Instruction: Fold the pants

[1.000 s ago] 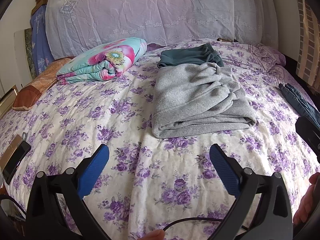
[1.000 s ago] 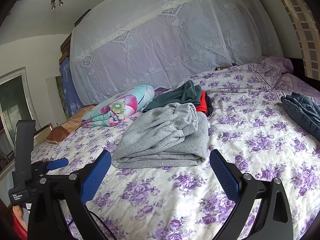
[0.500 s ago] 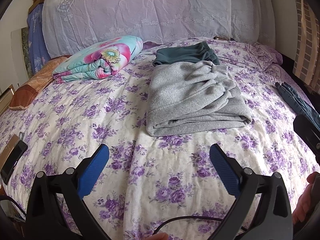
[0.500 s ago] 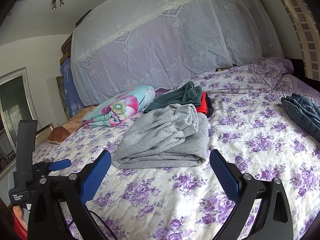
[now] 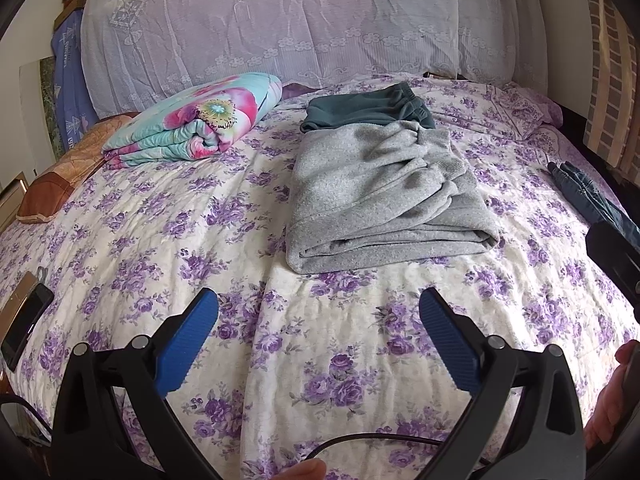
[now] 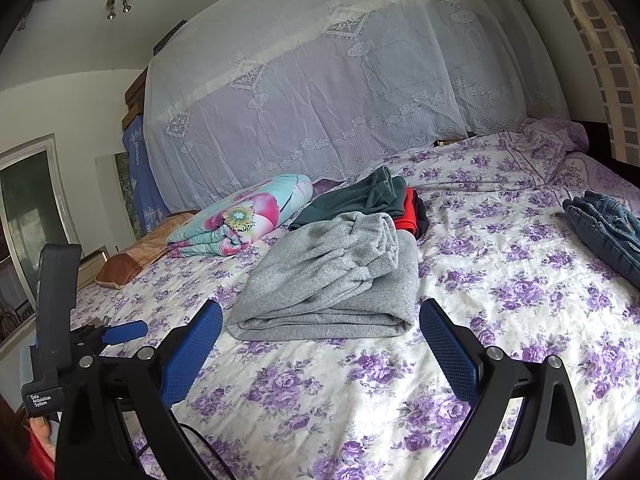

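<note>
Folded grey sweatpants lie on the purple-flowered bedspread, also in the right wrist view. Folded dark green pants lie just behind them, shown too in the right wrist view. My left gripper is open and empty, hovering short of the grey pants' near edge. My right gripper is open and empty, just before the same edge. The left gripper's blue fingertip shows at the left of the right wrist view.
A rolled floral quilt lies at the back left. Blue jeans lie at the right, with red and dark clothes behind the grey pants. A phone lies at the bed's left edge. A lace-covered headboard is behind.
The left gripper has drifted slightly, so the grey pants sit a little higher and further left in its view. The right gripper has barely moved. Both stay open.
</note>
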Tool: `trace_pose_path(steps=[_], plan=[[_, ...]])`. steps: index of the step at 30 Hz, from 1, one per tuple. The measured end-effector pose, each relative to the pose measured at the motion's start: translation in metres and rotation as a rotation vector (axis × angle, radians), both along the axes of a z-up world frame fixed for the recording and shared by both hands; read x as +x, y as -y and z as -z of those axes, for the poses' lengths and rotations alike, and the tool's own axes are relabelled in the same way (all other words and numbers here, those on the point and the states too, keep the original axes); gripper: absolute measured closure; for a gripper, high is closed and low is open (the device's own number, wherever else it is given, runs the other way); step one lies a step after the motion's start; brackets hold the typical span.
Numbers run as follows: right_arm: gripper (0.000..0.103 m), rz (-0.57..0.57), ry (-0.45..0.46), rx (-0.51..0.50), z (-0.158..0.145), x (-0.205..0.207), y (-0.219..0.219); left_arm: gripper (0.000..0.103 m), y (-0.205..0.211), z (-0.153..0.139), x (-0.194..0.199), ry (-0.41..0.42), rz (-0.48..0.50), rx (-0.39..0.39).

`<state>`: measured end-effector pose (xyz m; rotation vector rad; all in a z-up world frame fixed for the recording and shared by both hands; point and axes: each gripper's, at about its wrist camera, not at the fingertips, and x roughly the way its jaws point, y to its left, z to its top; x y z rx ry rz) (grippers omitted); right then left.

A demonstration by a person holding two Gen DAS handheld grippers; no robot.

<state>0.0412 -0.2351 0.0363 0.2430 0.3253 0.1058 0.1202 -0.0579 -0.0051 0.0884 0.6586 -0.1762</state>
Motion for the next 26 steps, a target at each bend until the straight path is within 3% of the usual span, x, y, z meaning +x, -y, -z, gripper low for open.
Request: trace_pose_path(steps=[13, 16, 19, 26], plan=[[0.004, 0.001, 0.005, 0.006, 0.0, 0.0, 0.0, 0.005, 0.002, 0.001, 0.0, -0.002, 0.015, -0.003], [0.004, 0.001, 0.004, 0.006, 0.0, 0.0, 0.0, 0.005, 0.001, -0.002, -0.005, 0.064, -0.028, 0.041], [0.004, 0.011, 0.001, -0.002, 0.0, 0.0, 0.004, 0.005, -0.001, -0.002, -0.003, 0.069, -0.03, 0.061], [0.004, 0.113, -0.043, 0.006, -0.001, -0.006, 0.057, 0.005, -0.048, 0.005, 0.024, 0.031, -0.129, 0.066]])
